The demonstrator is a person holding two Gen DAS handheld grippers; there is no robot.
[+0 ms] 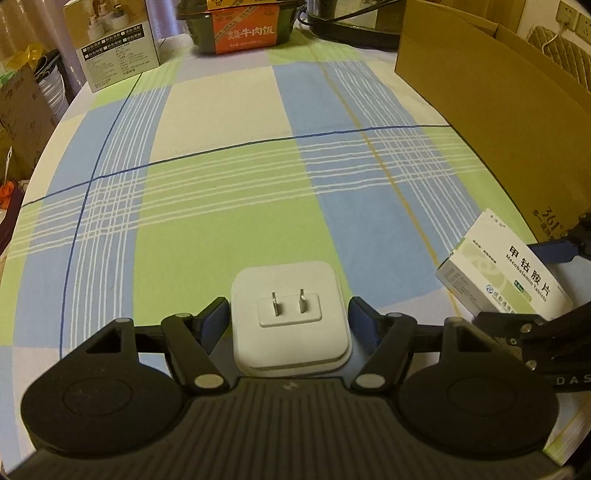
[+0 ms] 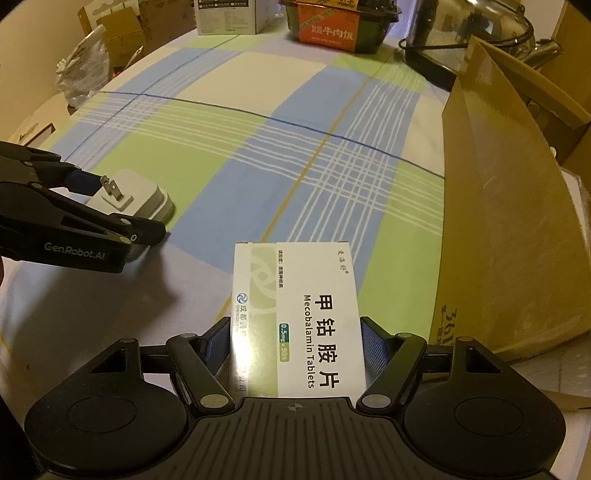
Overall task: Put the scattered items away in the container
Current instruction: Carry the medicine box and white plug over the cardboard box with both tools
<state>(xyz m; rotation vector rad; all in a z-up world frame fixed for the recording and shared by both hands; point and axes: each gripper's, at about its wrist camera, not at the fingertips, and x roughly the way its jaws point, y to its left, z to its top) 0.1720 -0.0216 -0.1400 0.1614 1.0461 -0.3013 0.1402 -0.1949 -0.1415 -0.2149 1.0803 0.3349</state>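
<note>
A white plug adapter (image 1: 290, 317), prongs up, lies between the blue pads of my left gripper (image 1: 290, 319), which is shut on its sides. The right wrist view shows the same adapter (image 2: 144, 197) low over the checked tablecloth; whether it touches the cloth I cannot tell. My right gripper (image 2: 295, 347) is shut on a white and green tablet box (image 2: 299, 317). In the left wrist view this tablet box (image 1: 506, 273) sits tilted at the right edge. The open cardboard box (image 2: 509, 221) stands to the right of both grippers.
At the table's far side stand an orange-labelled meal bowl (image 1: 243, 33), a white product carton (image 1: 118, 55) and a glass-lidded pot (image 2: 469, 37). The cardboard box's raised flap (image 1: 476, 96) faces the table. Bags and cartons crowd the left beyond the table edge.
</note>
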